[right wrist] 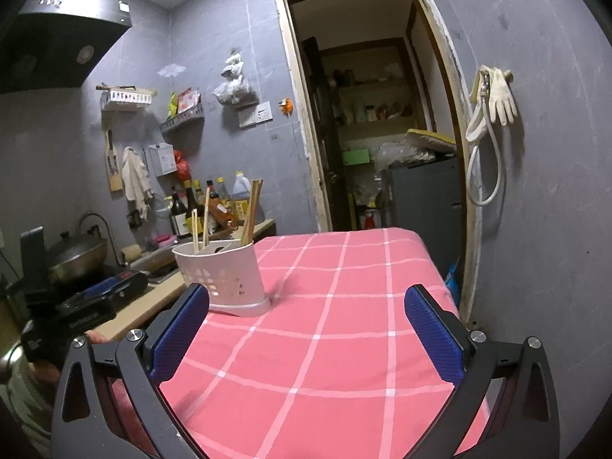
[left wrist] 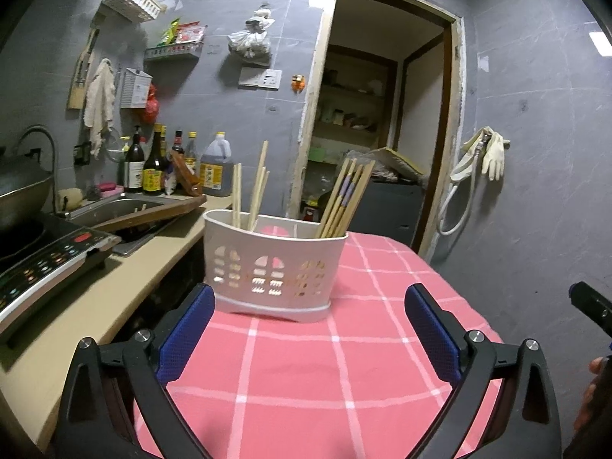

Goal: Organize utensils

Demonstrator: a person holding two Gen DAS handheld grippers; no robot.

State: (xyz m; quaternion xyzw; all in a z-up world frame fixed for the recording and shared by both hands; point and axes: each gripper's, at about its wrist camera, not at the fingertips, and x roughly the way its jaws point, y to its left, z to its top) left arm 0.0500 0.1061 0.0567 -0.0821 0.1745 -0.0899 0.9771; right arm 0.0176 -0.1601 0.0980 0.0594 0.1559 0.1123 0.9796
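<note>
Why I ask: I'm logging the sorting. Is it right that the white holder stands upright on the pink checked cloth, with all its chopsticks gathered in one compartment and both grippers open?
Not quite: the chopsticks are split. The left wrist view shows a few pale ones at the white holder's left end and a bundle at its right. The holder does stand upright on the pink checked cloth, and the left gripper and right gripper are open.

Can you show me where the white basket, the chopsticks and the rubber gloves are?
white basket (left wrist: 267, 271): left wrist view, on its holed front wall.
chopsticks (left wrist: 346, 199): left wrist view, middle of the right-hand bundle.
rubber gloves (right wrist: 501, 95): right wrist view, on the palm of the hanging glove.
</note>
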